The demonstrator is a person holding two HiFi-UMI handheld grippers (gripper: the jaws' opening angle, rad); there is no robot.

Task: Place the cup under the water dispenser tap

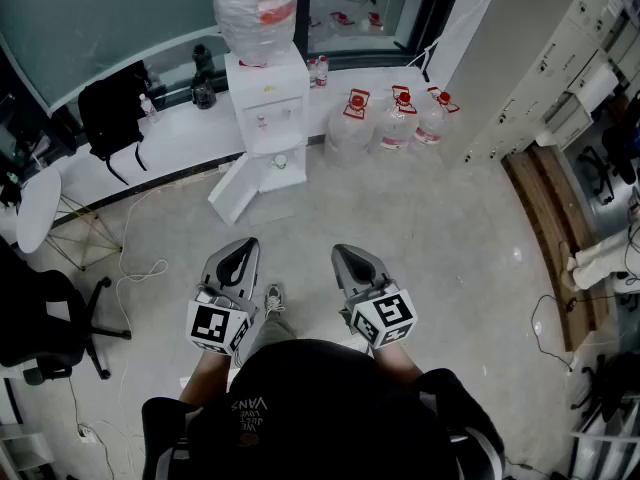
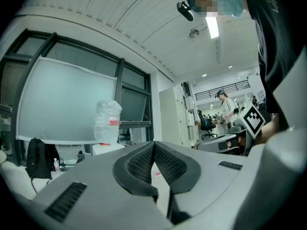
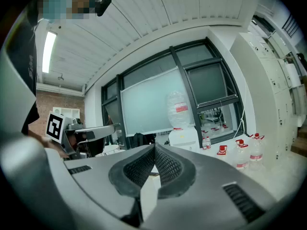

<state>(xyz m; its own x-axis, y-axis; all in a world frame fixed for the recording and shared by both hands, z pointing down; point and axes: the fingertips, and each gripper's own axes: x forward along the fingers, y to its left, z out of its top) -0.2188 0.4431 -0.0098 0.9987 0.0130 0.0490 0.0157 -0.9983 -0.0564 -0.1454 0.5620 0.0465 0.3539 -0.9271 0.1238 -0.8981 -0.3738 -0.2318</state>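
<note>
Pale floor is running up to a white water dispenser carrying a clear bottle; left gripper and right gripper are hanging closed, empty.

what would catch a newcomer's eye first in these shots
The white water dispenser with its upturned bottle stands at the far ledge, lower door open. Beside it, big water jugs sit on the floor. Nearer, the left gripper and right gripper point toward it, both shut and empty.

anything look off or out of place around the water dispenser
On the water dispenser, the lower door stands swung open to the left in the head view instead of shut. A loose cable trails further left. No spill shows.
</note>
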